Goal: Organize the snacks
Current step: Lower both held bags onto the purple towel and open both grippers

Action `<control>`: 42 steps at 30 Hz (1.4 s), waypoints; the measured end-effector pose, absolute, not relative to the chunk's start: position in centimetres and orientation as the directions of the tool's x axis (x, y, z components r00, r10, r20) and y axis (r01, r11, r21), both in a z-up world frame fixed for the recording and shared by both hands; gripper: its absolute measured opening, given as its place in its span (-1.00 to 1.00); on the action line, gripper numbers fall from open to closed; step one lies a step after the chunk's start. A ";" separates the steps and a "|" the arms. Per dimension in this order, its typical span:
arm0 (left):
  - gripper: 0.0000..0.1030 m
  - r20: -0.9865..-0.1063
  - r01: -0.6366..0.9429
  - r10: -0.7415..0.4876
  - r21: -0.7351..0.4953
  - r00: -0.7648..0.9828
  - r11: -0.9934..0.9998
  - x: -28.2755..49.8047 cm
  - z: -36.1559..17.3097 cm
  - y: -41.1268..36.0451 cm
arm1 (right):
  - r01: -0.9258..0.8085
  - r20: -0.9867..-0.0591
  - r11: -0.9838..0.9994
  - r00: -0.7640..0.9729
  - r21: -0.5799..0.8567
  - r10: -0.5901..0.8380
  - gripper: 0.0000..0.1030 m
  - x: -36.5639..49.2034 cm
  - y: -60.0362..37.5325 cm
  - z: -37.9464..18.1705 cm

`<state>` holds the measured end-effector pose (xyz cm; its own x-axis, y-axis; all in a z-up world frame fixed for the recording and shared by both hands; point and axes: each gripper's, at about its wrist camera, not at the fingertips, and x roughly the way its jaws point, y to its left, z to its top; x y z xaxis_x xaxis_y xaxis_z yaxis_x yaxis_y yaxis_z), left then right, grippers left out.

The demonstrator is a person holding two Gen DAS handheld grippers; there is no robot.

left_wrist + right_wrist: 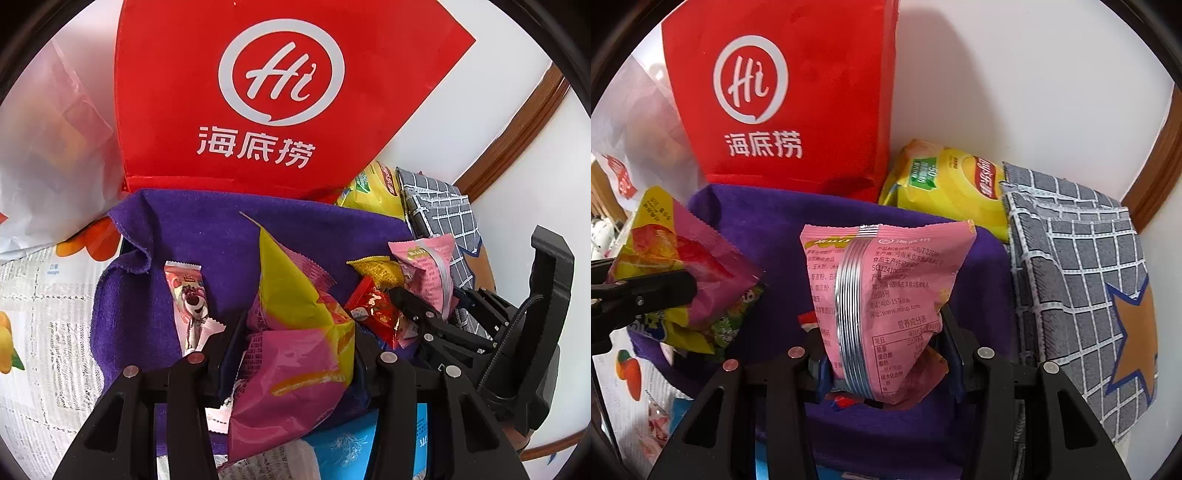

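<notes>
Both my tongs are clenched, left gripper (295, 343) on the pink-yellow packet (295, 350), right gripper (882, 350) on the pink packet (882, 295), over the purple towel (775, 229) (thin foil may slip out).

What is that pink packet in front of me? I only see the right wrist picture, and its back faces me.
Observer: The right gripper is shut on that pink packet. The left camera shows a small red candy lying just beneath it on the purple towel.
Operator: And the other bag on my left?
Observer: The left gripper is shut on that pink and yellow bag; the left camera shows a bear-print candy bar lying beside it.
Operator: Anything under the towel?
Observer: A newspaper-print tablecloth with orange fruit.
</notes>
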<state>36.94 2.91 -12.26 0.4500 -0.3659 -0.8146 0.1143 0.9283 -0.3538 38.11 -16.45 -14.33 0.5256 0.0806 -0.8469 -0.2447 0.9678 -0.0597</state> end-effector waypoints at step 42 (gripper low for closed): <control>0.11 -0.832 0.109 -0.339 -0.325 0.439 0.940 36.6 -12.2 2.1 | -0.167 -0.847 0.983 0.530 -0.069 0.031 0.38 38.2 -17.6 -13.4</control>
<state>36.62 2.15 -12.19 0.4391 -0.3386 -0.8322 0.1091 0.9395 -0.3247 38.23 -17.62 -13.43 0.5304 0.0309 -0.8472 -0.1673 0.9835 -0.0689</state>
